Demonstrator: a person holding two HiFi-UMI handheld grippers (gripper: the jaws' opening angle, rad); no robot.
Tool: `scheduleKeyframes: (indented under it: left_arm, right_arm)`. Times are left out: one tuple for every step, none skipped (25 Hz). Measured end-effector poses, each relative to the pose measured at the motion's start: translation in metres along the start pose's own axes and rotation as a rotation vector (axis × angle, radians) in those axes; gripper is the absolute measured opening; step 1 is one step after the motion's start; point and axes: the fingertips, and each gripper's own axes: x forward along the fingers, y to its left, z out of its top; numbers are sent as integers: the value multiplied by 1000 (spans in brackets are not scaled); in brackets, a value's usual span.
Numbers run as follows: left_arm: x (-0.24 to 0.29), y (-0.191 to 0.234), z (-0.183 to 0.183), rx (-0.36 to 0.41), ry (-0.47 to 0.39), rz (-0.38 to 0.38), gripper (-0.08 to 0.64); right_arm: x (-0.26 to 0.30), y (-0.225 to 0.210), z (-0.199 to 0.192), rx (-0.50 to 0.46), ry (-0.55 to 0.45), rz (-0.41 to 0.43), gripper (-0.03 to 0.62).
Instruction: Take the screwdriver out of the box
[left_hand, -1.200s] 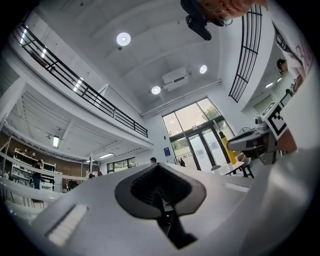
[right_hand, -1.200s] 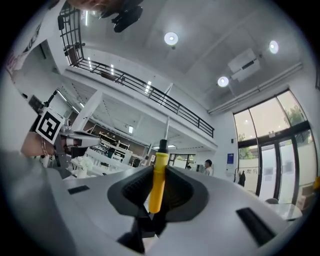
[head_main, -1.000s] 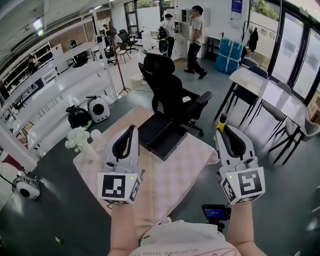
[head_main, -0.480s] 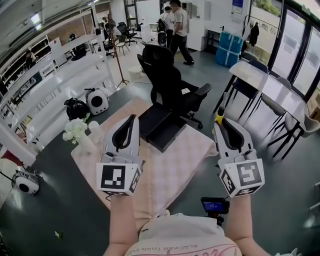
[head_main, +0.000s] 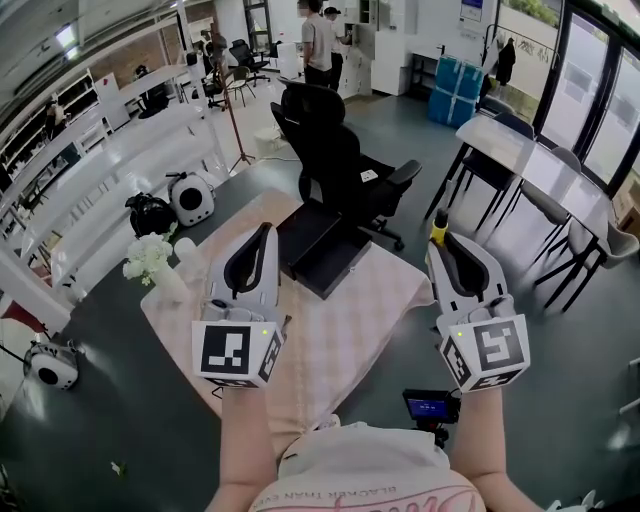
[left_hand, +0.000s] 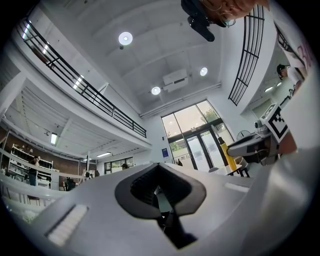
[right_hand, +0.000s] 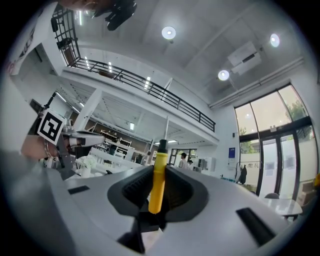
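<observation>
In the right gripper view my right gripper (right_hand: 159, 186) is shut on the yellow handle of the screwdriver (right_hand: 158, 180), whose thin metal shaft points up past the jaws. The head view shows the same gripper (head_main: 441, 243) at the right, beyond the table's right edge, with the screwdriver's yellow handle (head_main: 438, 228) poking out at its tip. The black box (head_main: 318, 255) lies open on the pink checked cloth (head_main: 345, 345), between the two grippers and further away. At the left, over the cloth, my left gripper (head_main: 264, 234) is held up; its jaws meet with nothing between them (left_hand: 159, 186).
A black office chair (head_main: 335, 160) stands just behind the table. A white flower bunch (head_main: 148, 262) sits at the cloth's left corner. A small camera (head_main: 430, 405) is near my body. White tables with chairs (head_main: 540, 185) stand to the right; people stand far back.
Both grippers have kept their places and grips. The people at the back of the room have walked leftward, and the head view has tilted slightly.
</observation>
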Motion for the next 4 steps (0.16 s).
scheduleKeyframes:
  left_arm:
    - [0, 0, 0, -1, -1, 1, 9]
    - [0, 0, -1, -1, -1, 0, 9]
    - [0, 0, -1, -1, -2, -1, 9]
    - [1, 0, -1, -1, -3, -3, 9]
  right_arm:
    - [0, 0, -1, -1, 0, -1, 81]
    - [0, 0, -1, -1, 0, -2, 81]
    - [0, 0, -1, -2, 0, -3, 81]
    - [0, 0, -1, -2, 0, -4, 81]
